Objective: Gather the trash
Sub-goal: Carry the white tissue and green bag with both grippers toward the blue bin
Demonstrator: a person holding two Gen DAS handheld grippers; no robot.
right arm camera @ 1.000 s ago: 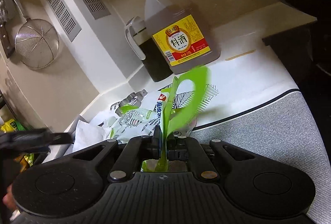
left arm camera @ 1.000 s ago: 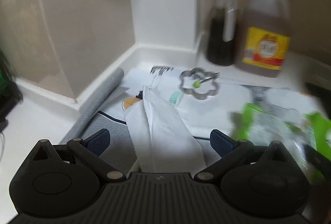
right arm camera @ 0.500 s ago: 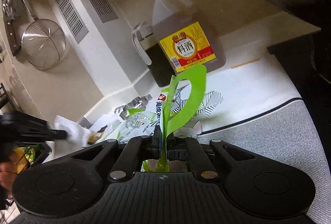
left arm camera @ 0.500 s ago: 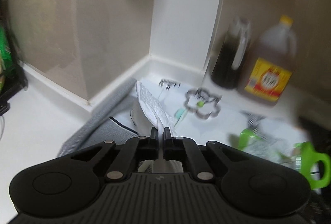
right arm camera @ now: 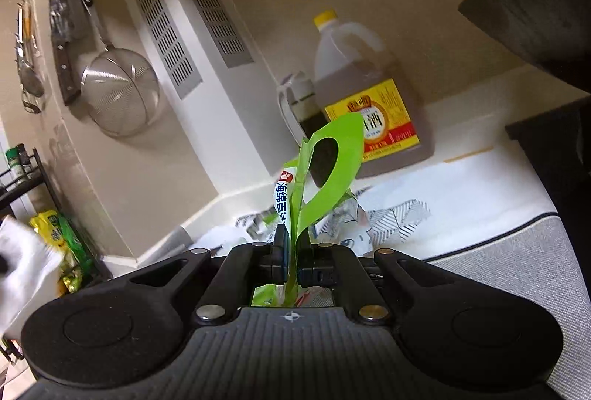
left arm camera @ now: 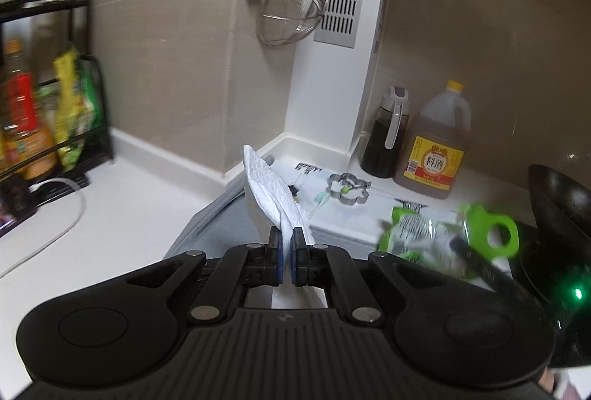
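We see white napkin [left arm camera: 267, 185] with embossed diamond texture; bright green wrapper [right arm camera: 325, 170], white-and-blue printed panel; yellow-and-red label on amber jug [left arm camera: 437, 148], yellow cap; grey woven mat [right arm camera: 517, 263], dark edging; white surface [left arm camera: 122, 211].

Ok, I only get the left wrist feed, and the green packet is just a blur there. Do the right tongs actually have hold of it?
Observer: Yes. In the right wrist view the right tongs are shut on the green packet, pinching the strip just below its cut-out handle loop.
Operator: Which way is it pointing?
Observer: The handle end stands up past the tongs, in front of the cooking wine jug. The rest drops below the gripper, mostly hidden.
Operator: Can that camera see what I'm holding?
Observer: Only as a white blur at its left edge: the paper towel, up in front of the black rack.
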